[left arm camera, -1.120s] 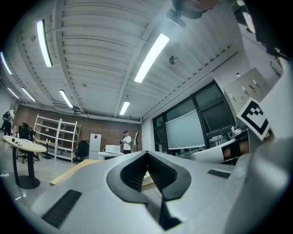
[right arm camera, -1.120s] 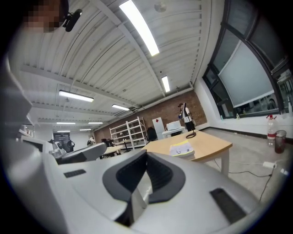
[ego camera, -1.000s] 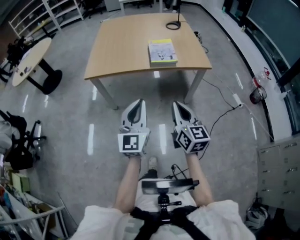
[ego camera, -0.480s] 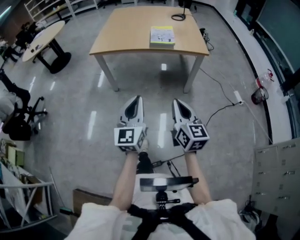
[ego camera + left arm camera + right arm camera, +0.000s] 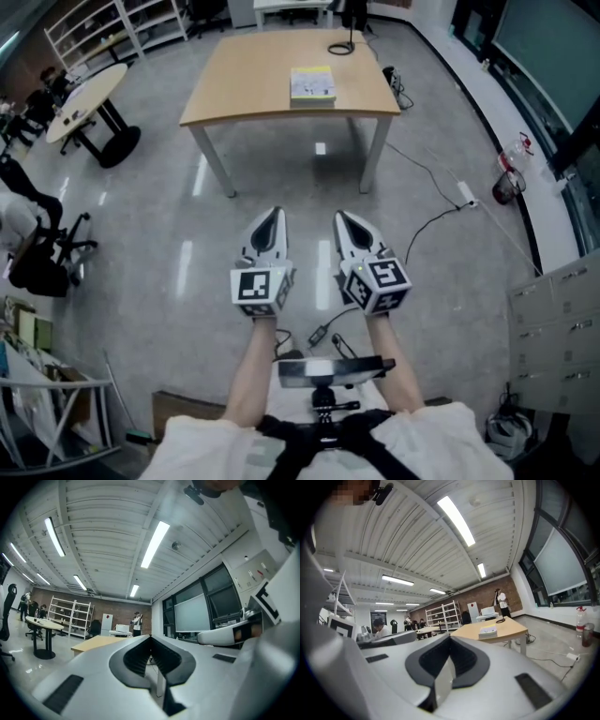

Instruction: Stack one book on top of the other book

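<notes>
A stack of books (image 5: 312, 84) with a yellow-green cover lies near the front edge of a wooden table (image 5: 244, 80) far ahead of me; it also shows as the books (image 5: 488, 631) in the right gripper view. My left gripper (image 5: 273, 220) and right gripper (image 5: 344, 224) are held side by side over the floor, well short of the table. Both are shut with nothing between the jaws. In the left gripper view the left gripper (image 5: 151, 637) points level toward the table (image 5: 98, 642).
A black cable coil (image 5: 339, 49) lies at the table's far edge. A power cord and strip (image 5: 463, 195) run over the floor at right. A round table (image 5: 86, 103), chairs and white shelves (image 5: 98, 28) stand at left. A cabinet (image 5: 558, 319) is at right. People stand at the back.
I have backed away from the table: it and the books sit further off and smaller in the head view. Both grippers stay shut and side by side.
</notes>
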Motion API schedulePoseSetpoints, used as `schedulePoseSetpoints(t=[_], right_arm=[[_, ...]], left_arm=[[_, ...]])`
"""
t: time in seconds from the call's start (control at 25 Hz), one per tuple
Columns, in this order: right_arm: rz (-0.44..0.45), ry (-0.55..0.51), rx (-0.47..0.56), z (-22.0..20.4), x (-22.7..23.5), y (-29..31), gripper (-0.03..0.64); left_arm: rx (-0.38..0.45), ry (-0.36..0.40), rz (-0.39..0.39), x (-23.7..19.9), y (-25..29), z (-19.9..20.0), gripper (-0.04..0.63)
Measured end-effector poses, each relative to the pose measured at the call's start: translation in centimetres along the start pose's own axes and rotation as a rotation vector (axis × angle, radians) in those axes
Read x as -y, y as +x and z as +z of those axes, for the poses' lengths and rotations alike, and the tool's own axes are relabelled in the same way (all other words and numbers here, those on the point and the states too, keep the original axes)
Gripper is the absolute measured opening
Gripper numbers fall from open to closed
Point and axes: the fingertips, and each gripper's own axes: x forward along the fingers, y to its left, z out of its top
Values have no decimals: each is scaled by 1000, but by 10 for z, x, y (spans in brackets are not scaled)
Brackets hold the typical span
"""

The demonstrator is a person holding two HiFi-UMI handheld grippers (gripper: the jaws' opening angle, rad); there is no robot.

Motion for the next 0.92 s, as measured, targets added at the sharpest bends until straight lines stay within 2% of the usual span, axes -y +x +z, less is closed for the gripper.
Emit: schedulePoseSetpoints(t=[0.2, 0.48, 0.6, 0.92], right_arm=[[-4, 0, 32, 10, -31, -1, 2], [11, -19, -10, -13, -57, 4, 2], [22, -23, -6, -11, -67, 10, 2], [5, -48, 12, -7, -59, 15, 2]], left_arm=[[40, 34, -48, -11, -9, 14, 11], [39, 40, -97, -8, -13, 9, 11], [37, 41, -91, -19, -16, 9, 11], [42, 40, -108, -19, -14, 6, 11]])
